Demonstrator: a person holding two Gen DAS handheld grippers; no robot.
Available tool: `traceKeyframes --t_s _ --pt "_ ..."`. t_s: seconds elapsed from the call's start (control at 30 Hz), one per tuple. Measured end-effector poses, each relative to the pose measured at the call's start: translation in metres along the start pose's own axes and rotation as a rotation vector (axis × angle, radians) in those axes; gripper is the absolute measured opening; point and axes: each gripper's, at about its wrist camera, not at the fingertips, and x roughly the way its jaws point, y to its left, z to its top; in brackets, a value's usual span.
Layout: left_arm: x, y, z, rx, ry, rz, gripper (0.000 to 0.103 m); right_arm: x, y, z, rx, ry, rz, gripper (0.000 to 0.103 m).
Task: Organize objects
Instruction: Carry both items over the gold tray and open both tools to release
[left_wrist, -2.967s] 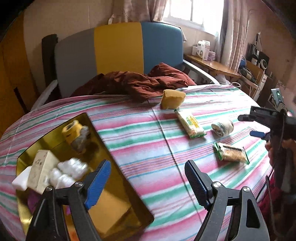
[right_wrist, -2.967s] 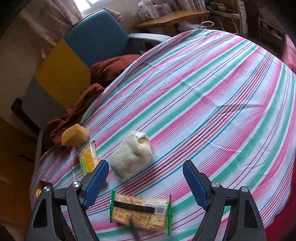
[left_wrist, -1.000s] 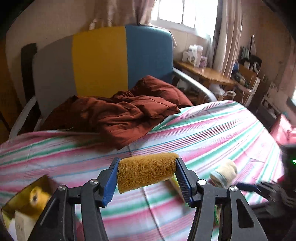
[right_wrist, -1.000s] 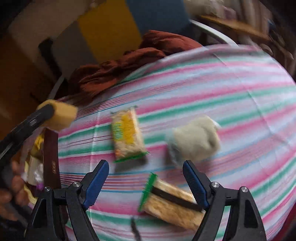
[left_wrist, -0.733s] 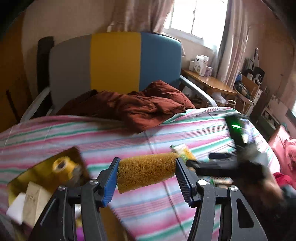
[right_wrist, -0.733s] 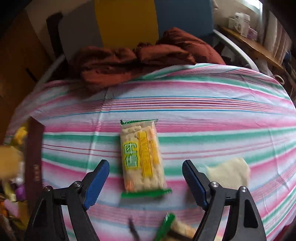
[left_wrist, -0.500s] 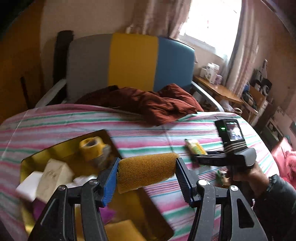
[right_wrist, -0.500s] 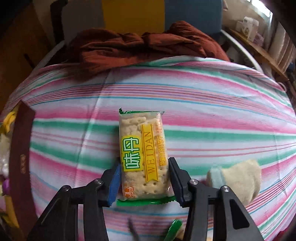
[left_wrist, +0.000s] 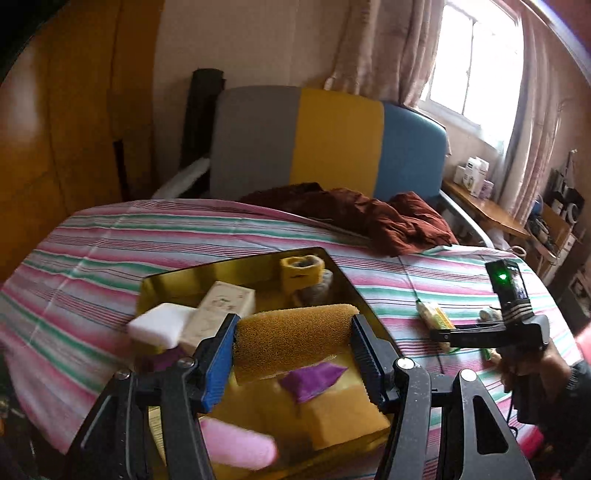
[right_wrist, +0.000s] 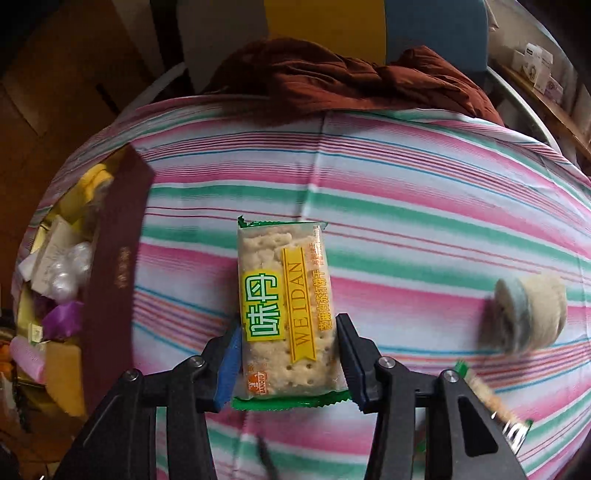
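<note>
Mustard-yellow sponge (left_wrist: 293, 338) is clamped between the pads of the left gripper (left_wrist: 291, 356), held above the near half of the gold-lined tray (left_wrist: 207, 269) on the striped bedsheet (left_wrist: 110, 236). The tray holds a cream carton (left_wrist: 221, 306), a white block (left_wrist: 160, 325), a yellow tape roll (left_wrist: 302, 271), a purple scrap (left_wrist: 314, 376), a yellow pad (left_wrist: 343, 417) and a pink item (left_wrist: 240, 446), the last too blurred to identify. The right gripper (right_wrist: 288, 354) has its jaws narrowed onto the near end of a Weidan cracker packet (right_wrist: 286, 306), both pads pressing its long sides; the packet lies lengthwise away from the camera on the sheet, just right of the tray's dark maroon outer wall (right_wrist: 114, 258). A rolled beige cloth bundle (right_wrist: 528, 314) lies to the right of the packet, well apart, and a second green-edged cracker packet (right_wrist: 487, 398) shows partly at the near right. A rust-brown blanket (right_wrist: 351, 77) is bunched at the far edge of the bed.
</note>
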Motion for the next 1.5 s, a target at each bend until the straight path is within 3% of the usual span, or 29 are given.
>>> traceKeyframes --t_s 0.7,1.23,1.5 --pt "-0.028 0.031 -0.039 -0.045 0.006 0.033 0.061 -0.059 0.065 -0.043 0.048 -0.133 0.188 0.048" --pt "-0.041 0.080 -0.052 -0.171 0.001 0.043 0.061 -0.072 0.126 -0.044 -0.089 -0.164 0.265 0.048" --pt "-0.027 0.070 -0.036 -0.182 0.000 -0.022 0.062 -0.064 0.150 -0.022 -0.135 -0.164 0.266 0.048"
